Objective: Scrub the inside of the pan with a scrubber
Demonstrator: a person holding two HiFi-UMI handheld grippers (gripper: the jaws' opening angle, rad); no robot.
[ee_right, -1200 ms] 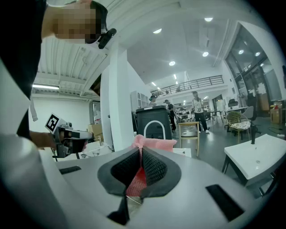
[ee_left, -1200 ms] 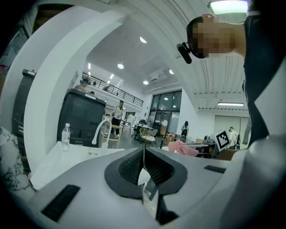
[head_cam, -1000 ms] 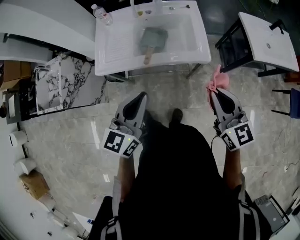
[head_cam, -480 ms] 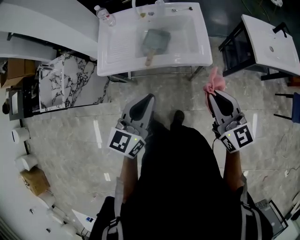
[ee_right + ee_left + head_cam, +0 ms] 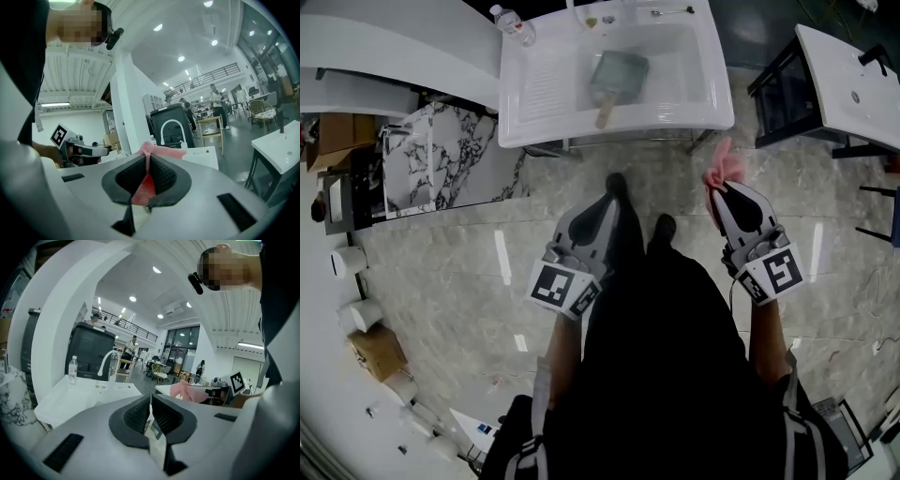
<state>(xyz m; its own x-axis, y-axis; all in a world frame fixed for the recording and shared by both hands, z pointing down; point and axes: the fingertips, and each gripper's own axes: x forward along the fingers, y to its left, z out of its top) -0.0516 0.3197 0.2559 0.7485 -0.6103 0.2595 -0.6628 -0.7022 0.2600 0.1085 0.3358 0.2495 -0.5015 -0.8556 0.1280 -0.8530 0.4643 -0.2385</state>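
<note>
Pink scrubber [image 5: 719,172] pinched between jaws of right hand-held gripper [image 5: 724,190], held above floor [image 5: 441,262]. Left hand-held gripper [image 5: 611,197] pressed together, nothing gripped. Pan [image 5: 618,73] seen lying inside white sink [image 5: 525,103], well apart from both grippers.

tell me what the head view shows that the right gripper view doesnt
Only the head view: the pan lying in the basin. Only the right gripper view: people standing far back, and red mesh between its shut fingers. Both: the white sink, the pink scrubber held by the right gripper, and the left gripper.
</note>
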